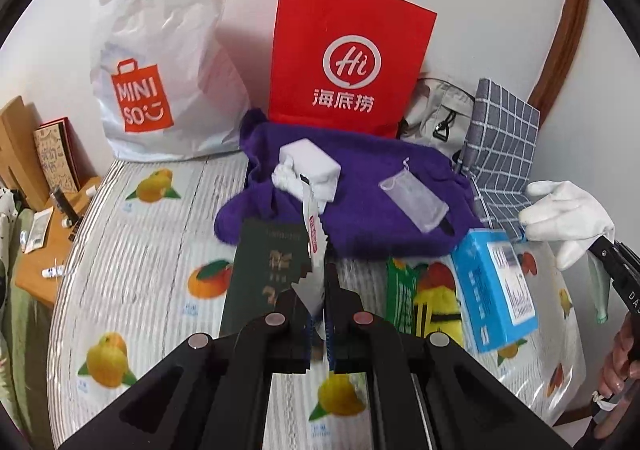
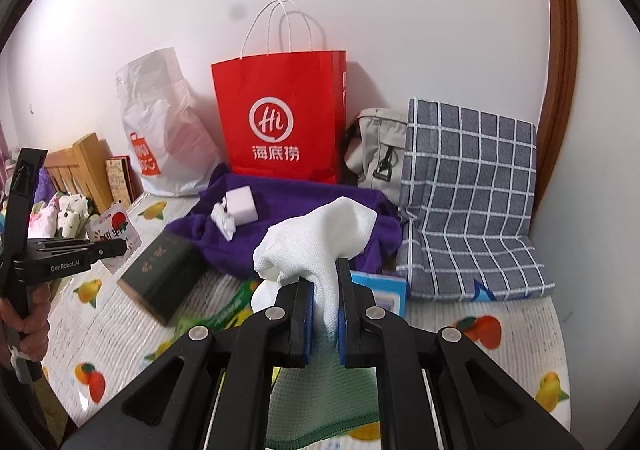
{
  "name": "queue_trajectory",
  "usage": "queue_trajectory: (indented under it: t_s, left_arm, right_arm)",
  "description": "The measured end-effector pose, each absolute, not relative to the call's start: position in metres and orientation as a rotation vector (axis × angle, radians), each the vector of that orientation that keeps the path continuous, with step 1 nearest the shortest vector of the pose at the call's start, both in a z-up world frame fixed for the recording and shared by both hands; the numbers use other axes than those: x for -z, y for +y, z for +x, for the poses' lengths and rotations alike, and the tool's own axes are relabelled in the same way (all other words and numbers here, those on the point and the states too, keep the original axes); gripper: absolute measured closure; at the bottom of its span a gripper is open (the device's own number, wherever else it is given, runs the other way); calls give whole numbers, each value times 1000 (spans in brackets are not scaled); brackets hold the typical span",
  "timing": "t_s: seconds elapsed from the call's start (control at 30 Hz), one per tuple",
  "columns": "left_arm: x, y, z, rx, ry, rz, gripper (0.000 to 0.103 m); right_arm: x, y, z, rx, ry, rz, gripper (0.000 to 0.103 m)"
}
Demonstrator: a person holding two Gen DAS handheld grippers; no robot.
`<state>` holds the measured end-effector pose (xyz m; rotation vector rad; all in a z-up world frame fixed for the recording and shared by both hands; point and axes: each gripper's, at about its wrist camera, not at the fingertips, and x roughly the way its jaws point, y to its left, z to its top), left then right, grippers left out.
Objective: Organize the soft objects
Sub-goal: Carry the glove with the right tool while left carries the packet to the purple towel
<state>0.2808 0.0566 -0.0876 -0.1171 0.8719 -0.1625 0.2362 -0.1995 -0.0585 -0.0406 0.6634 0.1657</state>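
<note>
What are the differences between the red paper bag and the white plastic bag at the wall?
The red paper bag stands stiff and upright with flat sides; the white plastic bag is crumpled and bulging. The red paper bag has thin white string handles and a white round logo; the white plastic bag shows no handles and carries an orange logo. Both rest on the bed against the wall, behind the purple cloth.

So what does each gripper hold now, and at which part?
The left gripper pinches a snack packet by its serrated edge. The right gripper clamps a white glove near its cuff.
</note>
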Motion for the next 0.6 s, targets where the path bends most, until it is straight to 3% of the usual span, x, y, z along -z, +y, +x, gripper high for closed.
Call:
queue_trajectory:
  t_s: [0.6]
  left_arm:
    - [66,35,360,171,854,-85,98]
  right_arm:
    - [51,-190,322,-215,673,40,94]
